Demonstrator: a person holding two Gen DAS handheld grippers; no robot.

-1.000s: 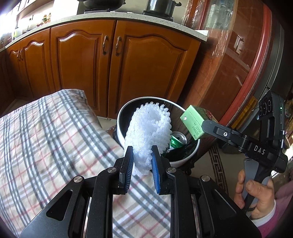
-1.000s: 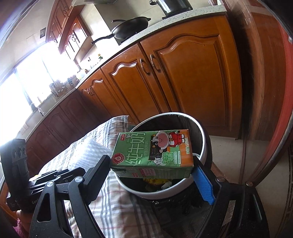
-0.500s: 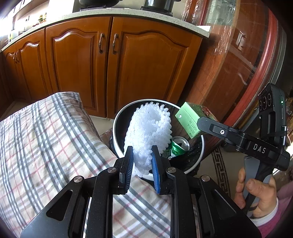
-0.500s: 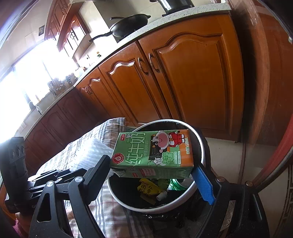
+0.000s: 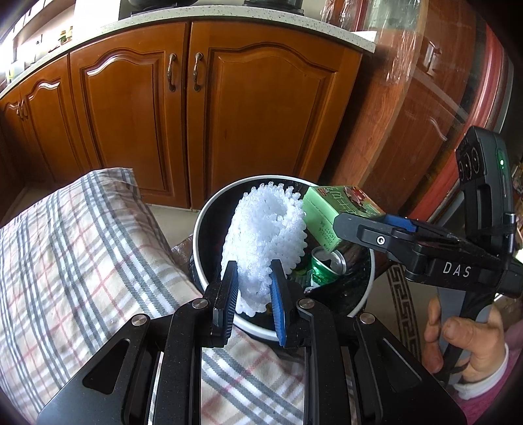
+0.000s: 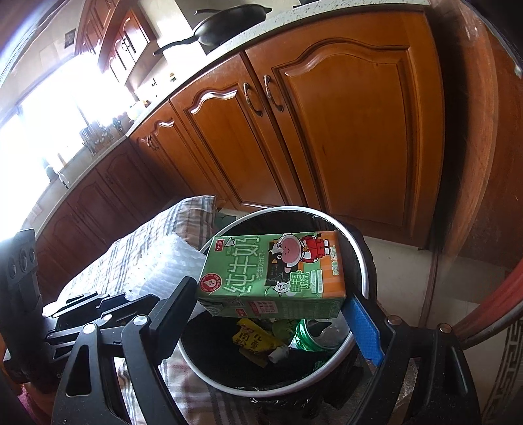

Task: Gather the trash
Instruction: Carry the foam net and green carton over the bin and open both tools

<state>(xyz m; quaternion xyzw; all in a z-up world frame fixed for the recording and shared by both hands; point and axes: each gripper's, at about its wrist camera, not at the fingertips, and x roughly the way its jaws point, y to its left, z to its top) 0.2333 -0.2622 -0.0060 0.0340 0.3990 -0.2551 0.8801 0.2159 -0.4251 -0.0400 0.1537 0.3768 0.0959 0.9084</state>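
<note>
My left gripper (image 5: 251, 281) is shut on a white foam net sleeve (image 5: 264, 235), which stands up over the near rim of the round trash bin (image 5: 209, 209). My right gripper (image 6: 271, 304) is shut on a green milk carton (image 6: 274, 271), held lengthwise above the bin's (image 6: 359, 255) opening. The left wrist view shows the carton (image 5: 327, 209) just right of the foam sleeve, with the right gripper (image 5: 369, 225) held by a hand (image 5: 470, 346). Inside the bin lie a green can (image 6: 313, 336) and a yellow wrapper (image 6: 255, 340).
A plaid cloth (image 5: 81, 261) covers the surface left of the bin. Brown wooden cabinets (image 5: 196, 108) stand behind the bin under a pale counter. A curved reddish-brown cabinet (image 5: 425, 130) stands at the right. A black pan (image 6: 228, 29) sits on the counter.
Both grippers have moved forward toward the bin with their loads. The foam sleeve and the carton now hang further over its opening, and more of the bin's contents shows.
</note>
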